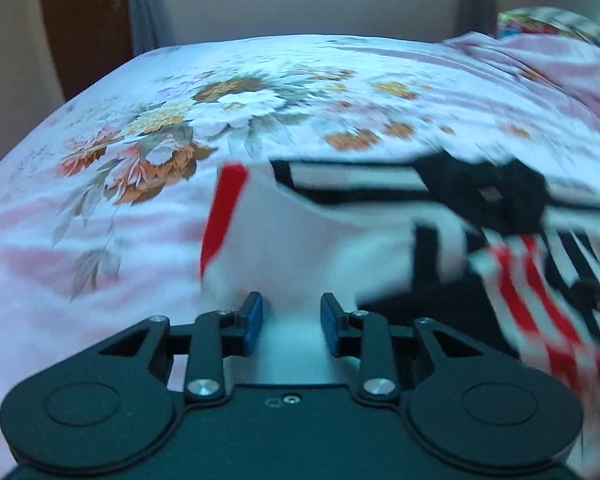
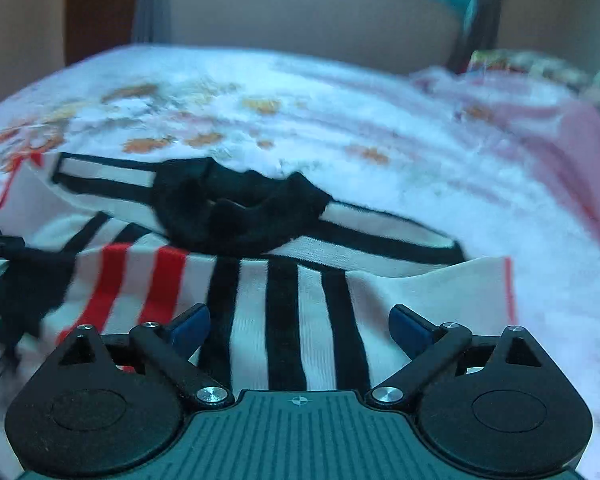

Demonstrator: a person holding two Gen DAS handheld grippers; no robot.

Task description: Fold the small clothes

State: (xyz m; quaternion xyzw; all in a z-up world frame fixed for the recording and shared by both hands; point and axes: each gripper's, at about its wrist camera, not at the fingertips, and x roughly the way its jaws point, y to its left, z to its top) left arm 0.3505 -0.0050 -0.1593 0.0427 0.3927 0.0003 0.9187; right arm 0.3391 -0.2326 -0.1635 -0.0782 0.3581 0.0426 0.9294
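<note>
A bed [image 1: 100, 216] fills most of both views, covered by a pale pink-and-white sheet printed with a large cluster of orange, yellow and white flowers [image 1: 204, 116] toward its far left. At the far right edge a rumpled pink blanket [image 1: 572, 76] is heaped, with some checked and coloured cloth behind it. Beyond the bed stand a pale wall, a brown wooden panel [image 1: 84, 20] at the left and the lower edge of a window.

The small garment [image 2: 284, 320] lies on the sheet near the front of the bed, directly under both tools. It is white with black stripes, a patch of red stripes toward its left side, a dark black collar [image 2: 236, 208] at its far end, and a thin red trim on the sleeve edges. In the left wrist view its white sleeve [image 1: 300, 240] spreads out ahead, red-edged at the left.

The left gripper [image 1: 291, 326] hovers low over that white sleeve, its blue-tipped fingers [image 1: 253, 320] a moderate gap apart with nothing between them, though motion blur makes it hard to say whether they touch the cloth. The right gripper [image 2: 300, 330] sits over the black-striped body of the garment, its fingers [image 2: 410, 330] spread wide and holding nothing.
</note>
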